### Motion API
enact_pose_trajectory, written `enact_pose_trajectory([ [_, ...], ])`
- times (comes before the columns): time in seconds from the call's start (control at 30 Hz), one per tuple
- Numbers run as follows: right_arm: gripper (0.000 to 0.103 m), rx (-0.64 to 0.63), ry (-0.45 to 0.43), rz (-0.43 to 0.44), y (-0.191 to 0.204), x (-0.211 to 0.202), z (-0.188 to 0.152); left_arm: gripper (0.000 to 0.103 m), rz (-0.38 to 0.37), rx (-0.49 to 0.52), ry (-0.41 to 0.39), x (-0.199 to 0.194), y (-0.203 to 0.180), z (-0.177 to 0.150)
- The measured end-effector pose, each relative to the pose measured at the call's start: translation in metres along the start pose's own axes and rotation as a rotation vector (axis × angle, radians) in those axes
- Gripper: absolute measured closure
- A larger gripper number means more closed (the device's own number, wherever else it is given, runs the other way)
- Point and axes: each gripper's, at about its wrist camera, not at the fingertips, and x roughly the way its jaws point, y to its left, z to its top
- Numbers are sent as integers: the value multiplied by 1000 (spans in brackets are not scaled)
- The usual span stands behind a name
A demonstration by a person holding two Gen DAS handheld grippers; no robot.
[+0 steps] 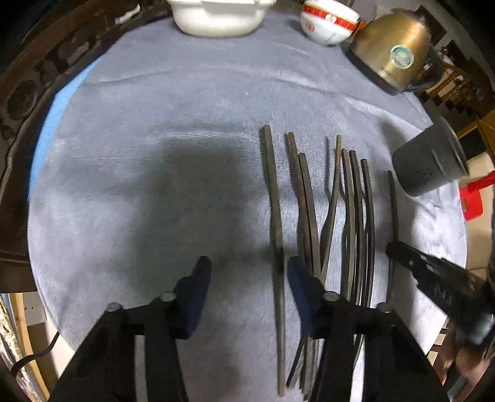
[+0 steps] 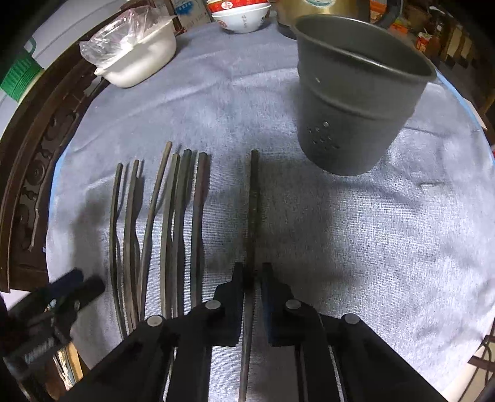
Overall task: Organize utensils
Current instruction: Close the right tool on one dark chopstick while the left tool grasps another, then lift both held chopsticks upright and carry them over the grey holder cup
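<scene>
Several dark chopsticks (image 1: 349, 210) lie side by side on the grey-blue cloth (image 1: 154, 123); they also show in the right wrist view (image 2: 173, 222). My left gripper (image 1: 246, 267) is open, low over the cloth, with one chopstick (image 1: 275, 216) lying between its fingers. My right gripper (image 2: 253, 269) is shut on a single chopstick (image 2: 253, 198), which points toward the dark grey holder cup (image 2: 355, 102). The cup stands upright to the far right of it. The right gripper also shows at the right edge of the left wrist view (image 1: 393, 247).
A white container (image 1: 216, 15), a red-and-white bowl (image 1: 328, 23) and a brass kettle (image 1: 393, 49) stand along the far edge. The dark carved table rim (image 2: 27, 160) runs on the left. A clear plastic bag (image 2: 123, 34) lies in the white container.
</scene>
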Motion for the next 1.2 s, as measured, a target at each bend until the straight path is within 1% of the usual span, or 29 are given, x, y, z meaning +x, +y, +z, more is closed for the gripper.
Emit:
enact_pose_trajectory([
  [0.03, 94, 0, 4, 8, -2, 0, 1, 60, -2, -7, 17, 4, -2, 5],
  [0.1, 95, 4, 14, 28, -6, 0, 4, 63, 19, -12, 33, 7, -6, 12],
  [0.13, 95, 5, 22, 39, -8, 0, 6, 68, 16, -10, 40, 7, -9, 15],
  [0.2, 95, 2, 37, 52, -7, 1, 9, 74, 16, -6, 65, 9, -13, 20],
  [0.27, 95, -5, 51, 56, -8, 2, 14, 78, 24, -8, 87, 11, -15, 24],
  [0.37, 95, -22, 66, 53, -4, 5, 17, 85, 19, -11, 111, 14, -17, 27],
  [0.4, 95, -29, 73, 52, -3, 5, 18, 92, 12, -8, 124, 16, -18, 28],
  [0.43, 95, -32, 76, 53, -3, 5, 19, 95, -4, -6, 148, 18, -19, 29],
  [0.57, 95, -44, 82, 51, -1, 7, 19, 96, -34, -18, 188, 23, -17, 38],
  [0.67, 95, -48, 82, 52, 0, 9, 19, 97, -67, -46, 212, 19, -6, 43],
  [0.77, 95, -54, 82, 49, 1, 10, 17, 97, -80, -56, 224, 15, 3, 44],
  [0.93, 95, -57, 87, 42, 3, 11, 19, 96, -67, -105, 241, 16, 4, 54],
  [1.03, 95, -60, 96, 42, 6, 12, 20, 96, -34, -77, 228, 15, -3, 55],
  [1.07, 95, -60, 100, 43, 7, 13, 21, 96, -23, -66, 223, 14, -17, 52],
  [1.1, 95, -60, 102, 44, 8, 14, 22, 96, -12, -48, 217, 13, -20, 52],
  [1.2, 95, -49, 101, 62, 4, 15, 23, 97, -23, -28, 205, 7, -29, 44],
])
